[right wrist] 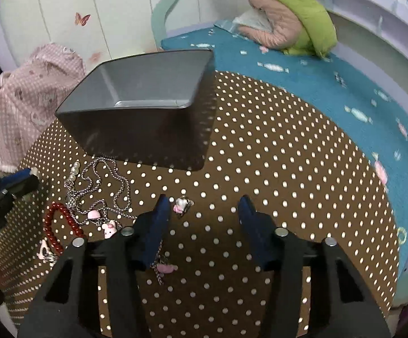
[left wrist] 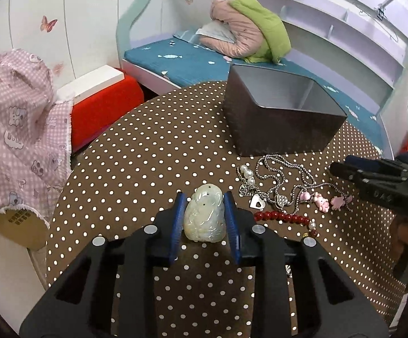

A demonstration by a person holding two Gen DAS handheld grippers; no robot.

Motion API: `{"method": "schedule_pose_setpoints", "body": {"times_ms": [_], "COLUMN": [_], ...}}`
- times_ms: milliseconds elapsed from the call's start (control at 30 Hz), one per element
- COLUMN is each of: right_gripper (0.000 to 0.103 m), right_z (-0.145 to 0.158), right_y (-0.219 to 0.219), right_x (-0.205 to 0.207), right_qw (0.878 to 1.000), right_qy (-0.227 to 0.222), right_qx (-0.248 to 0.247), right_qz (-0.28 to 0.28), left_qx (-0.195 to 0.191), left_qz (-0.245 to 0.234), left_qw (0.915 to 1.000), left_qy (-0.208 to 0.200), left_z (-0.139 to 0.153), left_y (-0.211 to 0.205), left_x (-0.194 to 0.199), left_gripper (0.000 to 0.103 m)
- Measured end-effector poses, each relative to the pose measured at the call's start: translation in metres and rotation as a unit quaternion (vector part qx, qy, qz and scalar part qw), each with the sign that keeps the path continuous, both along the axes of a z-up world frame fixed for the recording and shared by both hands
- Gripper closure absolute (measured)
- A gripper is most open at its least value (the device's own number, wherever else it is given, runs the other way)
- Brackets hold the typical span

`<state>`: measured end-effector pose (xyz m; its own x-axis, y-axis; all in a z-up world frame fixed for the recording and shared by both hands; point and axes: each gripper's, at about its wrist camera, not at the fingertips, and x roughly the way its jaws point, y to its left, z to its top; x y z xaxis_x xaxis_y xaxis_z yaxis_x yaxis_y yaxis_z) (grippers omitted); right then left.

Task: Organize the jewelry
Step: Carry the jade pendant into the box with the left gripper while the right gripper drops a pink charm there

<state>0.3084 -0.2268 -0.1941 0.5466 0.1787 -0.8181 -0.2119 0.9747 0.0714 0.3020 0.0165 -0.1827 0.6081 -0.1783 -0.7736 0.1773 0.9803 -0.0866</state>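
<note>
Jade first, the tangle waiting.

My left tool (left wrist: 204, 197) was clenched on the pale green carved jade pendant (left wrist: 204, 216), pads on its flat sides so it could not twist, just above the brown polka-dot table (left wrist: 147, 152). Right of it lay the red bead bracelet (left wrist: 281, 217) and silver chain necklace (left wrist: 285, 177), before the dark grey open box (left wrist: 282, 129). My right tool (right wrist: 202, 205) hung released, jaws wide, over a small pink charm (right wrist: 182, 205).

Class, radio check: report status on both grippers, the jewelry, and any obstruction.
Left gripper shut on jade pendant. Right gripper open, empty. Grey box empty; chains and red beads on table. Path clear.
</note>
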Motion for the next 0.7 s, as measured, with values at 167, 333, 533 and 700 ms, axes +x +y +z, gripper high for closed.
{"method": "schedule_pose_setpoints", "body": {"times_ms": [167, 333, 533, 700], "right_gripper": [0.086, 0.095, 0.095, 0.095], "right_z": [-0.003, -0.006, 0.004, 0.033], "right_y": [0.009, 0.01, 0.0, -0.003], "right_x": [-0.006, -0.01, -0.019, -0.026], "right_qw": [1.0, 0.999, 0.999, 0.998], "right_qy": [-0.009, -0.011, -0.014, -0.034], "right_qx": [-0.017, -0.013, 0.014, 0.034], "right_qz": [0.025, 0.033, 0.031, 0.043], "left_qx": [-0.003, -0.005, -0.009, -0.015], "left_qz": [0.004, 0.007, 0.008, 0.01], "left_qw": [1.0, 0.9999, 0.9999, 0.9996], "left_qy": [-0.002, -0.005, -0.011, -0.024], "left_z": [0.003, 0.006, 0.013, 0.026], "left_y": [0.002, 0.001, 0.001, -0.001], "left_x": [-0.001, -0.001, -0.001, -0.001], "left_gripper": [0.075, 0.075, 0.075, 0.075]}}
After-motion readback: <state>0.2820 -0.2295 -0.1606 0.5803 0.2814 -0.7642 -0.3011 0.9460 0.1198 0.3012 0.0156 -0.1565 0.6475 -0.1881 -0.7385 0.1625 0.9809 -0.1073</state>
